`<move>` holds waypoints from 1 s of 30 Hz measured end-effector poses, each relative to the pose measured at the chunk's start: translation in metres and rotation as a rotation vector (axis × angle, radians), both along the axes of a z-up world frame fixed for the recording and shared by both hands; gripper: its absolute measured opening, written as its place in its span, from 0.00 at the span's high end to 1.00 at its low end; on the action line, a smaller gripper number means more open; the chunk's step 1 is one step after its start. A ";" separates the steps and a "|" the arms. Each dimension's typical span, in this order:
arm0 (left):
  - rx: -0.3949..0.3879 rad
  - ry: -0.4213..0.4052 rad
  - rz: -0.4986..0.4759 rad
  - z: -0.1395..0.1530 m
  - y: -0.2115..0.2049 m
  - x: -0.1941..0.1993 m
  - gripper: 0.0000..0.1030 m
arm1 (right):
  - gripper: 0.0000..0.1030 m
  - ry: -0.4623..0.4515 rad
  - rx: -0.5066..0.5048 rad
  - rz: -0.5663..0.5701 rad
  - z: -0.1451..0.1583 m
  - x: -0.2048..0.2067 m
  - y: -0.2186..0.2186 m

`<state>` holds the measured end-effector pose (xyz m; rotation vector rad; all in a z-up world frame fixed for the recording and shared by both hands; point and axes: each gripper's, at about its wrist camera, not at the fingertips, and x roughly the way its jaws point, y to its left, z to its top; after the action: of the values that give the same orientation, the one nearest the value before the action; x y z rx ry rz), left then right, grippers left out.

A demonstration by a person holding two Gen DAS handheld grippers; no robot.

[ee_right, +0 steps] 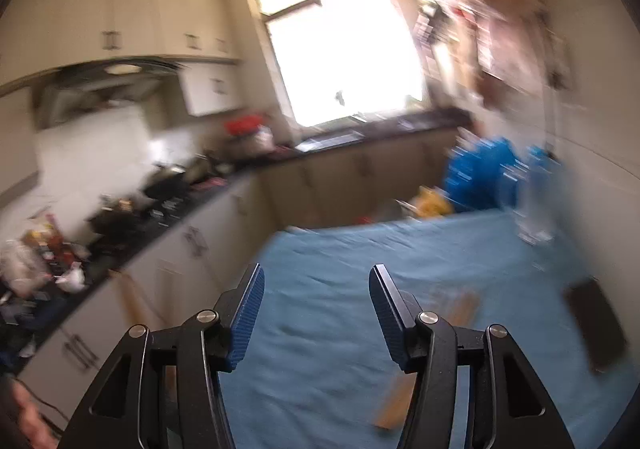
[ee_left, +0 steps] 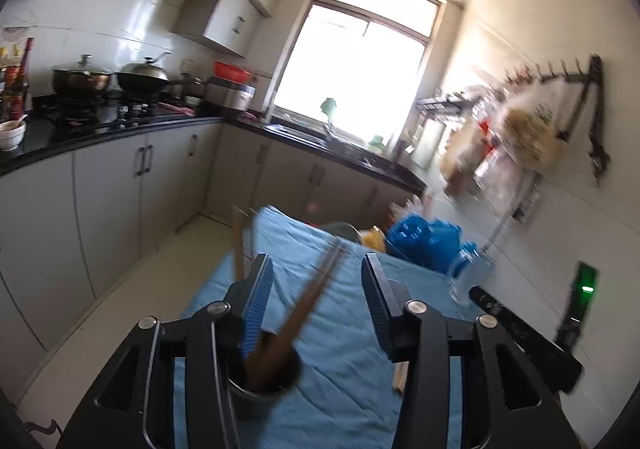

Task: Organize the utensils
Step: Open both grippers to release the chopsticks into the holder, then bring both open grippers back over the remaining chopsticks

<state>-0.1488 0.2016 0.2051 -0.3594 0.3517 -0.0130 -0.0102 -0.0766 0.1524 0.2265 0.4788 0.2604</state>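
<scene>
In the left wrist view a dark cup (ee_left: 264,377) stands on the blue cloth (ee_left: 344,349), just under my left gripper's left finger. Several brown chopsticks (ee_left: 316,289) lean out of the cup and slant up between the jaws without touching either pad. A paler chopstick (ee_left: 239,249) stands up to the left of them. My left gripper (ee_left: 316,261) is open. A pale wooden stick (ee_left: 400,379) lies on the cloth under its right finger. In the blurred right wrist view my right gripper (ee_right: 316,273) is open over the blue cloth (ee_right: 360,249), with nothing between its jaws. Pale wooden sticks (ee_right: 396,397) lie beneath its right finger.
At the far end of the cloth are a blue bag (ee_left: 424,241), a yellow item (ee_left: 374,239) and a clear glass (ee_left: 466,277). A dark flat device (ee_right: 596,329) lies at the cloth's right edge. A counter with pots (ee_left: 112,81) runs along the left, with bags on the right wall.
</scene>
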 end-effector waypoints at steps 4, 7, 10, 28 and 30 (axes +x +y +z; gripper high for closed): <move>0.014 0.042 -0.072 -0.016 -0.036 -0.001 0.52 | 0.43 0.238 -0.023 -0.063 -0.055 0.033 -0.053; 0.025 0.119 -0.160 -0.034 -0.068 0.010 0.52 | 0.61 0.367 -0.013 -0.031 -0.090 0.055 -0.068; 0.030 0.203 -0.247 -0.052 -0.097 0.019 0.52 | 0.71 0.456 0.038 0.014 -0.118 0.077 -0.072; 0.012 0.465 -0.203 -0.128 -0.170 0.161 0.53 | 0.81 0.540 -0.301 -0.014 -0.136 0.148 -0.048; 0.043 0.484 -0.210 -0.134 -0.179 0.179 0.53 | 0.81 0.554 -0.284 -0.004 -0.135 0.146 -0.056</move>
<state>0.0297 0.0222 0.0707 -0.2788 0.8669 -0.1255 0.1356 -0.1326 0.0175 0.0171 1.0547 0.1190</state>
